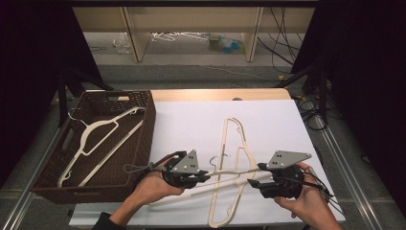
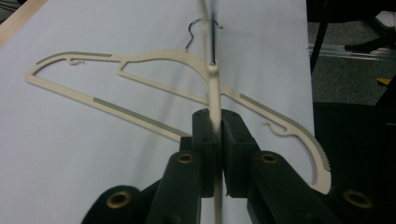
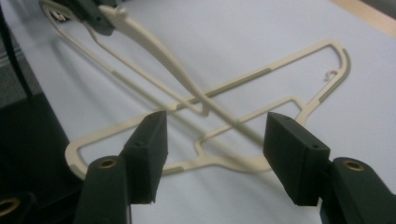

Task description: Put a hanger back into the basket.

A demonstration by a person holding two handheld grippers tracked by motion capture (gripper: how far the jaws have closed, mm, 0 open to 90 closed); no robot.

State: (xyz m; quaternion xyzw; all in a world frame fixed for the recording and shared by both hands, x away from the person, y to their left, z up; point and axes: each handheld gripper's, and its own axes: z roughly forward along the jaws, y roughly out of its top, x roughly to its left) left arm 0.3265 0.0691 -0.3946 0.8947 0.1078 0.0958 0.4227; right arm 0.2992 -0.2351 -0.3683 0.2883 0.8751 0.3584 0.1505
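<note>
Tongs in the person's left hand are clenched on the thin edge of a cream hanger, pads pressed flat against it from both sides. That hanger is lifted off the white desk, its long axis running roughly left to right between the two hands, its metal hook pointing away from the left tongs in the left gripper view. Right tongs stand released, jaws well apart with nothing between them. Beneath lies a second hanger flat on the desk, its length running away from the person. Another hanger rests in the brown basket at the left.
</note>
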